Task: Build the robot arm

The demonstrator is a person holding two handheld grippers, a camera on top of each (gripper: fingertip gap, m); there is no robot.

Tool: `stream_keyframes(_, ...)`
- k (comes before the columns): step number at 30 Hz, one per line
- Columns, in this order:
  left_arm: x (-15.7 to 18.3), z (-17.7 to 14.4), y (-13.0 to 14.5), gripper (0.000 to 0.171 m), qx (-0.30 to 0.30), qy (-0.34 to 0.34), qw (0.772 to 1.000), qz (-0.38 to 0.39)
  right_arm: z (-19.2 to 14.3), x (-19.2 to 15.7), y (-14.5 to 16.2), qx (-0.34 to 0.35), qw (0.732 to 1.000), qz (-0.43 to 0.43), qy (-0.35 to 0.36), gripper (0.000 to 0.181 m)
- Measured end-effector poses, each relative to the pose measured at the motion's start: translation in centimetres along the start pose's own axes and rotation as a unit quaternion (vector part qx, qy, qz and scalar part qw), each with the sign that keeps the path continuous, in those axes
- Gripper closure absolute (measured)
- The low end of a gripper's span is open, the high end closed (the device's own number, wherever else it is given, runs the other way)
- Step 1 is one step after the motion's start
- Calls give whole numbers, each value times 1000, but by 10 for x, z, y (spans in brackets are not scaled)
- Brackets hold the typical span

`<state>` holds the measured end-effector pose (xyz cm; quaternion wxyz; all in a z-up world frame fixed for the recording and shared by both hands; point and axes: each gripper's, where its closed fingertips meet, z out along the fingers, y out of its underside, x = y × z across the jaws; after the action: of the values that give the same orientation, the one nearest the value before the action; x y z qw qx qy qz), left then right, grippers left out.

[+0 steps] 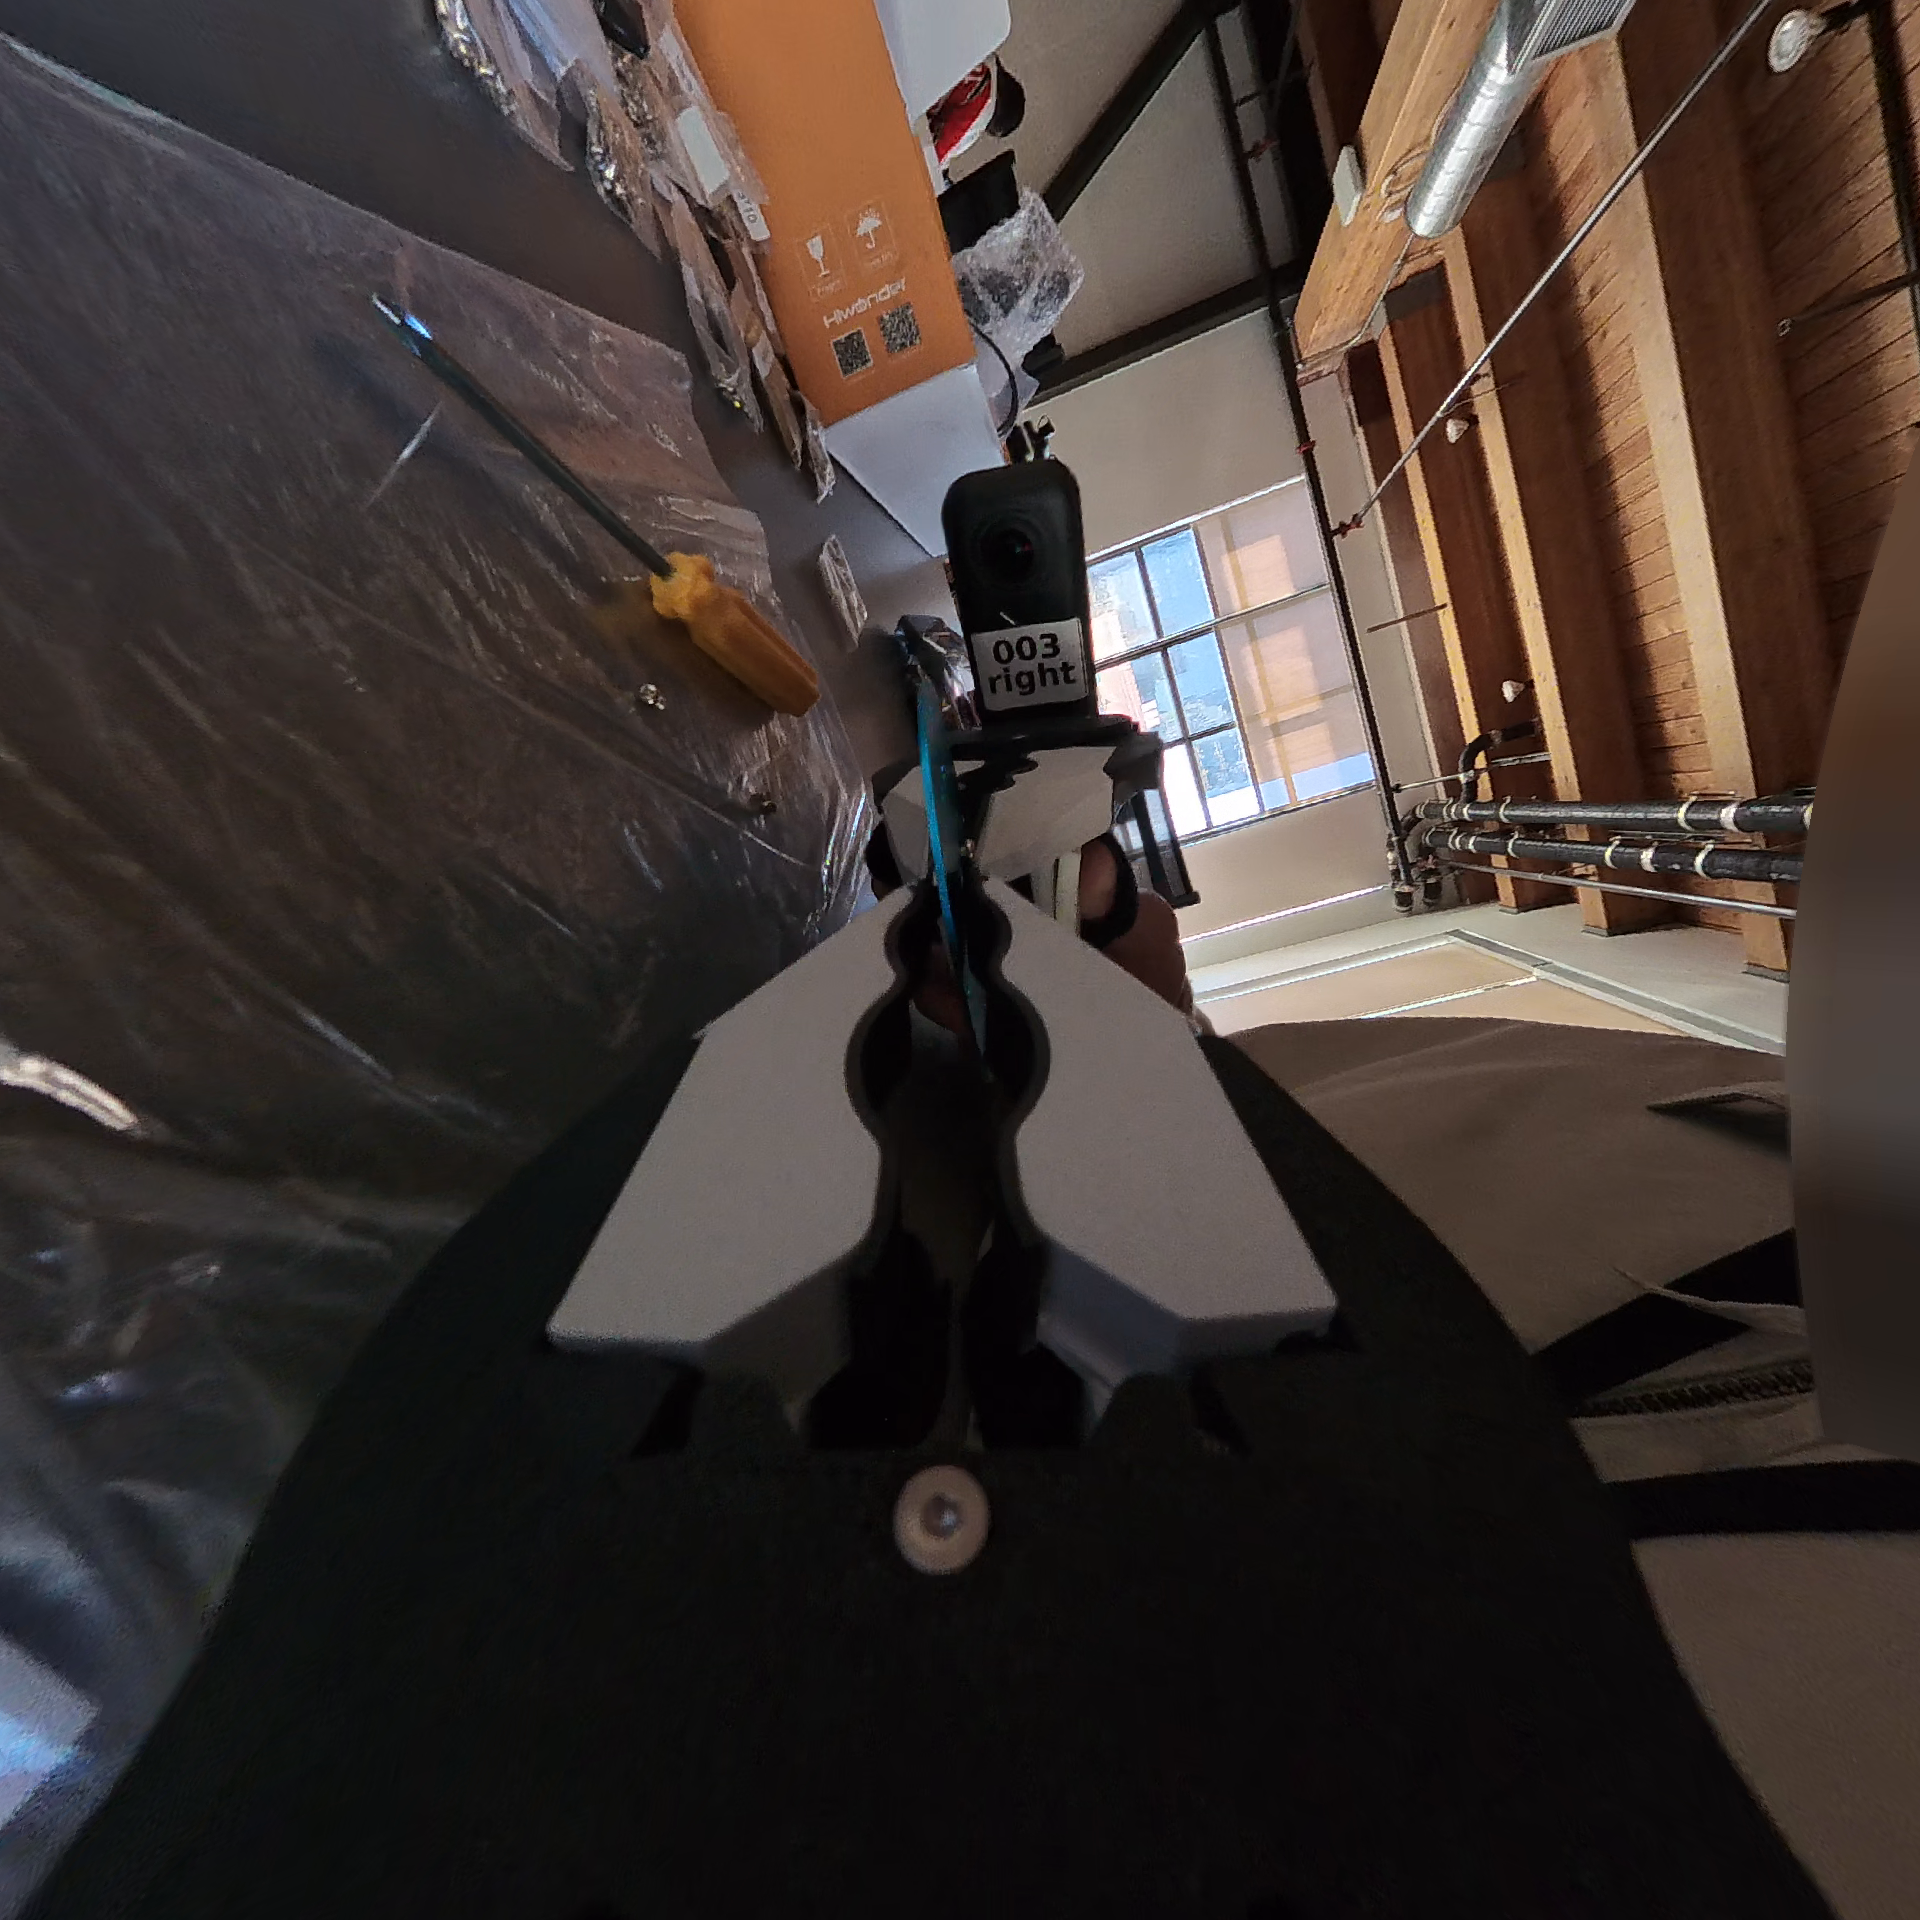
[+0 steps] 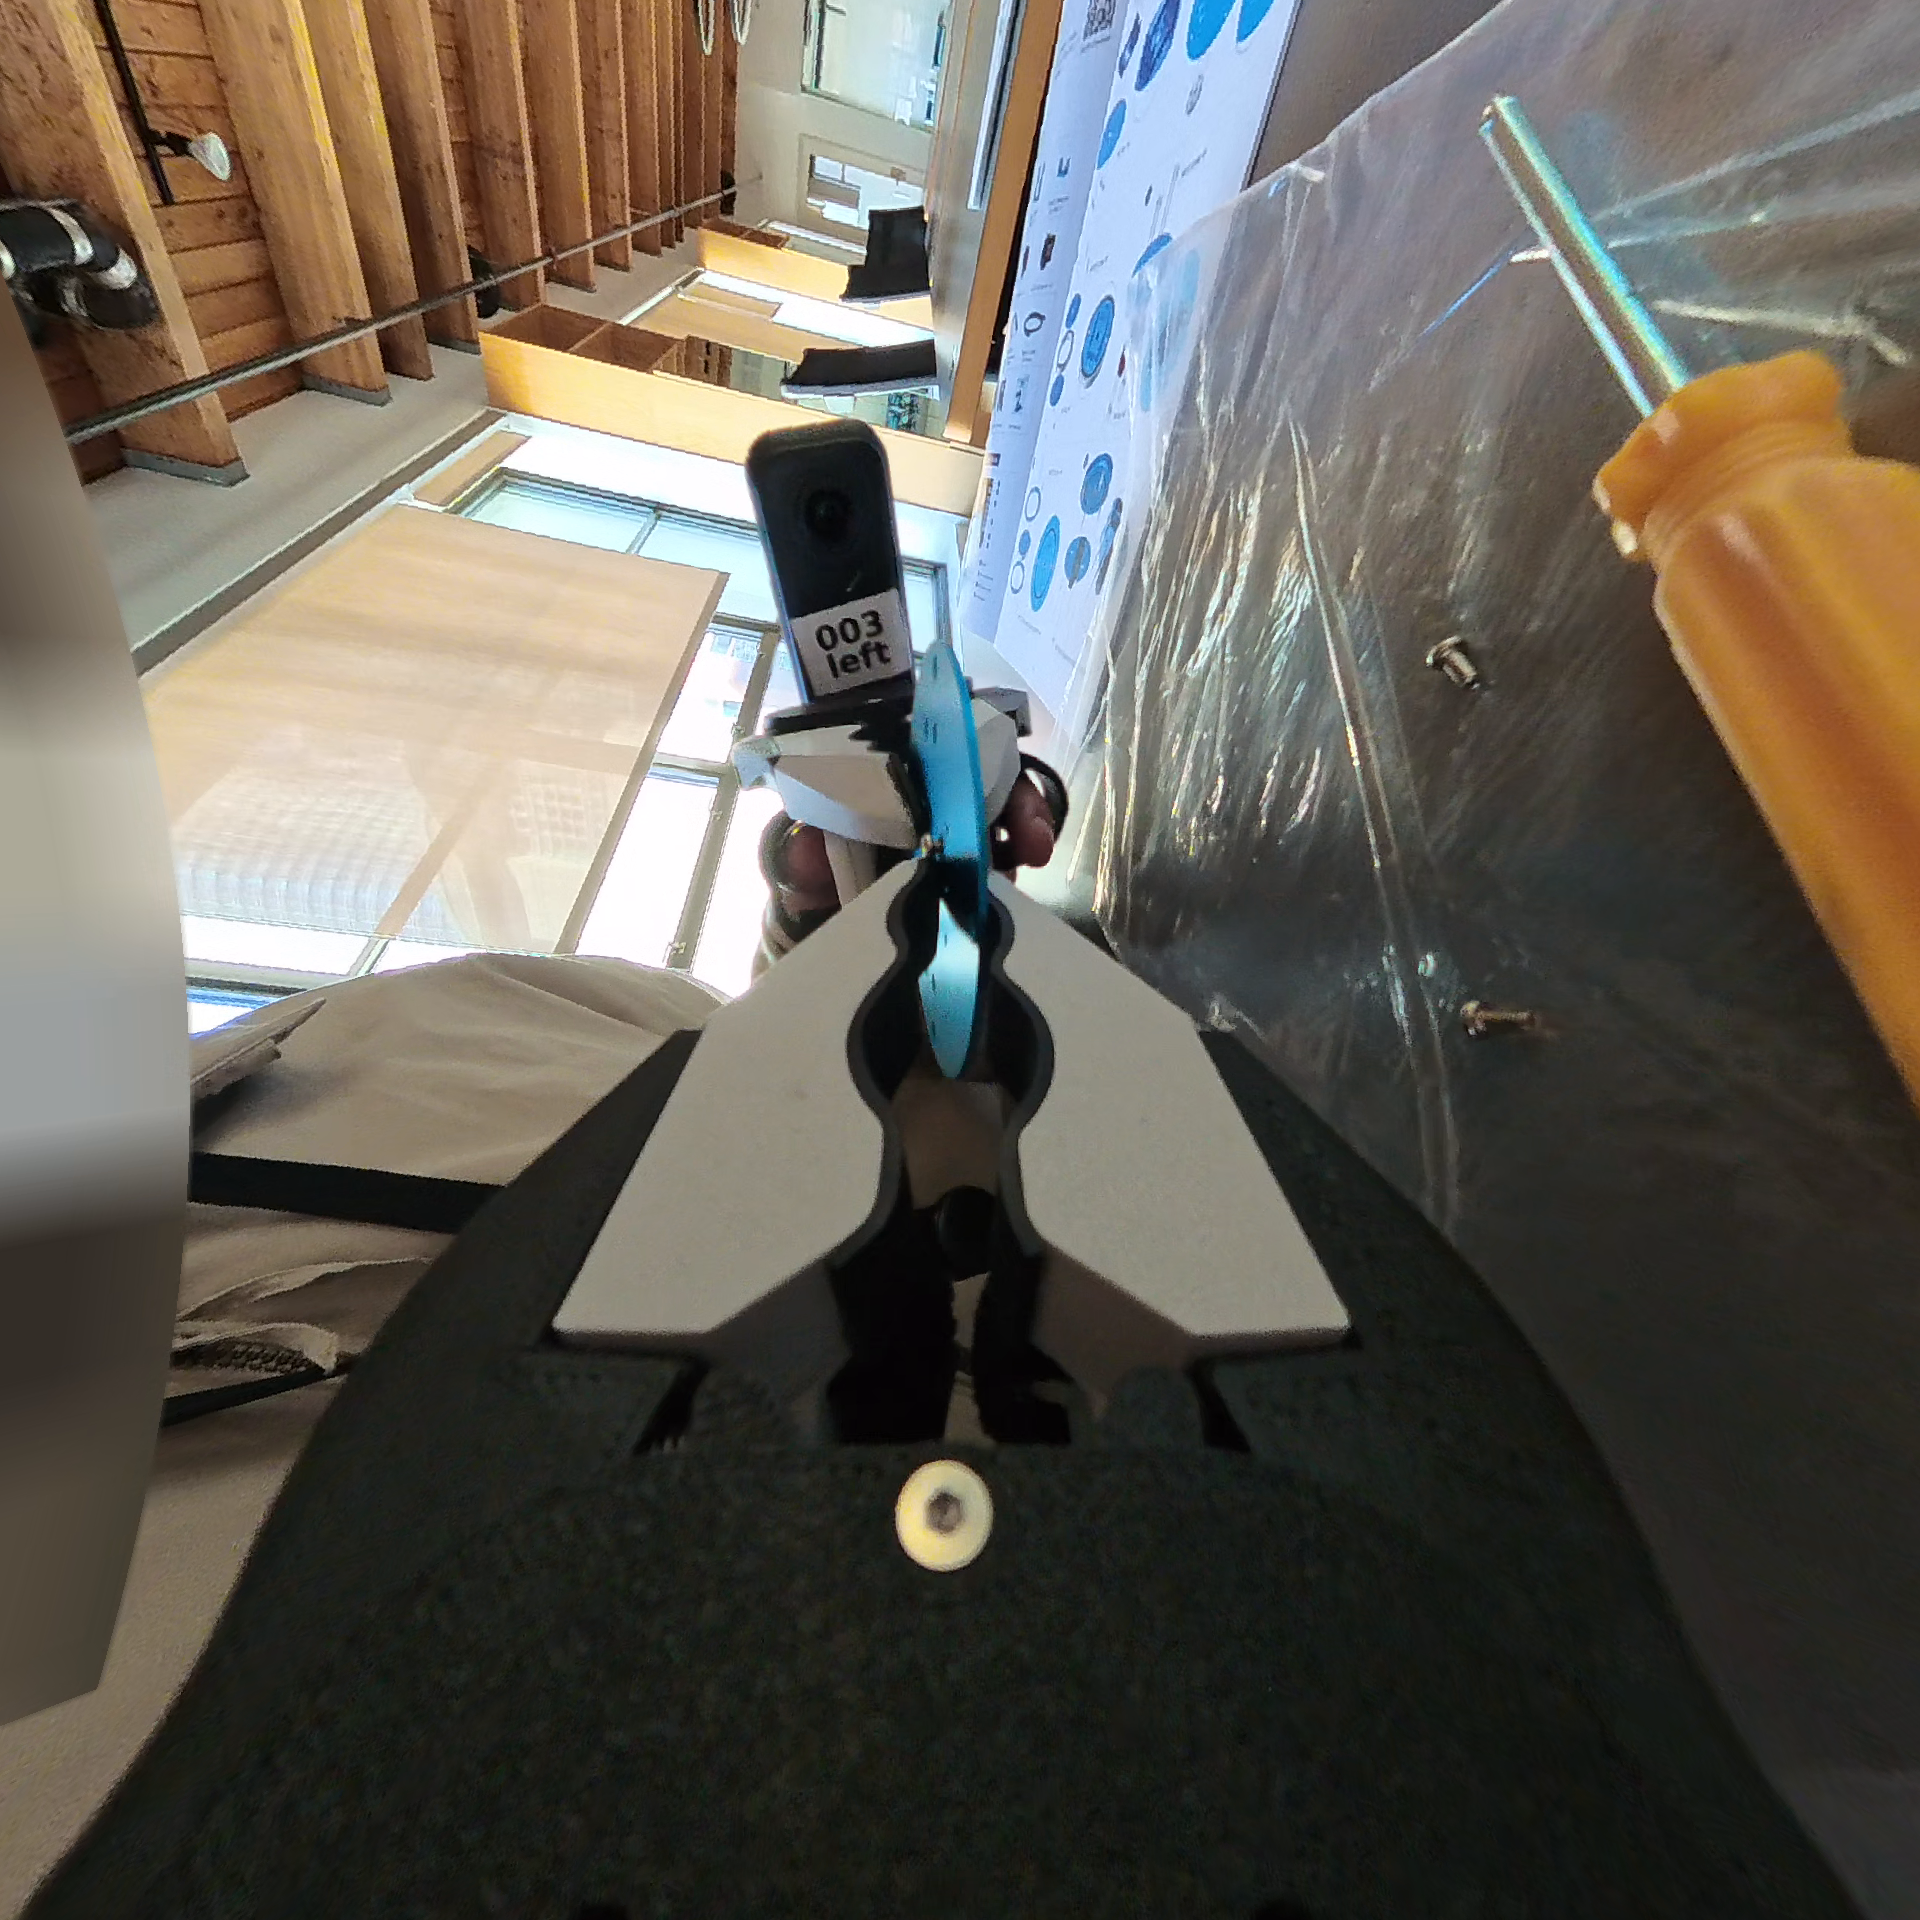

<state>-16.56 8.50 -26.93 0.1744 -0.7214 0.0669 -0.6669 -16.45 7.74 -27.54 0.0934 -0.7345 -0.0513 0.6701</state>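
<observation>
While facing each other, left gripper [image 1: 951, 935] and right gripper [image 2: 940, 914], fingers both pinching 1 blue disc [image 2: 951, 862].

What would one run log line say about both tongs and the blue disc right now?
left tongs: shut on blue disc | right tongs: shut on blue disc | yellow screwdriver: lying on plastic sheet, untouched
</observation>
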Motion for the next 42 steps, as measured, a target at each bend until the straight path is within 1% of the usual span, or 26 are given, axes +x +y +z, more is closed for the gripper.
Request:
stream_keyframes(6, 3, -4, 3, 164, -22, 3, 1000, -6, 7, -3, 1, -12, 1000, 3, -14, 178)
stream_keyframes(10, 1, -8, 3, 168, -28, -5, 1000, -2, 12, -2, 1, -25, 1000, -2, -9, 177)
stream_keyframes(14, 2, -9, 3, 168, -32, 11, 999, -12, 13, -3, 3, -43, 999, -9, -16, 177)
stream_keyframes(17, 1, -9, 3, 168, -32, 20, 999, -21, 14, -2, 3, -46, 999, -8, -14, 177)
stream_keyframes(20, -1, -9, 0, 168, -15, 23, 999, -32, 14, -1, -1, -38, 999, -8, -14, 178)
stream_keyframes(24, -4, -9, -2, 168, 4, 26, 998, -58, 15, 3, -4, -29, 997, -65, 11, 176)
stream_keyframes(25, -5, -9, -3, 168, 7, 25, 998, -60, 14, 3, -7, -24, 996, -85, 18, 171)
stream_keyframes(26, -6, -9, -3, 168, 11, 24, 998, -64, 13, 3, -9, -17, 993, -112, 26, 163)
stream_keyframes(28, -8, -12, -7, 169, 23, 22, 997, -74, 9, 4, -16, 2, 984, -174, 47, 150)
stream_keyframes(30, -12, -14, -11, 169, 37, 17, 996, -84, -2, 1, -26, 32, 964, -251, 78, 145)
stream_keyframes(31, -13, -16, -12, 169, 42, 17, 995, -89, -6, -8, -30, 54, 948, -304, 78, 138)
stream_keyframes(32, -14, -16, -14, 168, 48, 15, 994, -94, -8, -18, -30, 69, 926, -362, 76, 131)
stream_keyframes(34, -16, -17, -16, 168, 56, 14, 993, -101, -2, -37, -16, 61, 880, -466, 71, 123)
stream_keyframes(35, -18, -18, -18, 168, 62, 11, 993, -104, 6, -38, -10, 50, 865, -493, 79, 116)
stream_keyframes(36, -18, -18, -19, 168, 66, 10, 992, -105, 14, -37, -4, 40, 857, -506, 84, 107)
stream_keyframes(38, -19, -19, -19, 168, 67, 10, 992, -106, 29, -31, 5, 26, 853, -515, 88, 99)
stream_keyframes(40, -19, -19, -20, 168, 70, 9, 992, -106, 36, -24, 7, 18, 852, -513, 101, 97)
stream_keyframes(42, -20, -21, -21, 168, 77, 9, 991, -111, 40, -19, 11, -1, 847, -520, 110, 99)
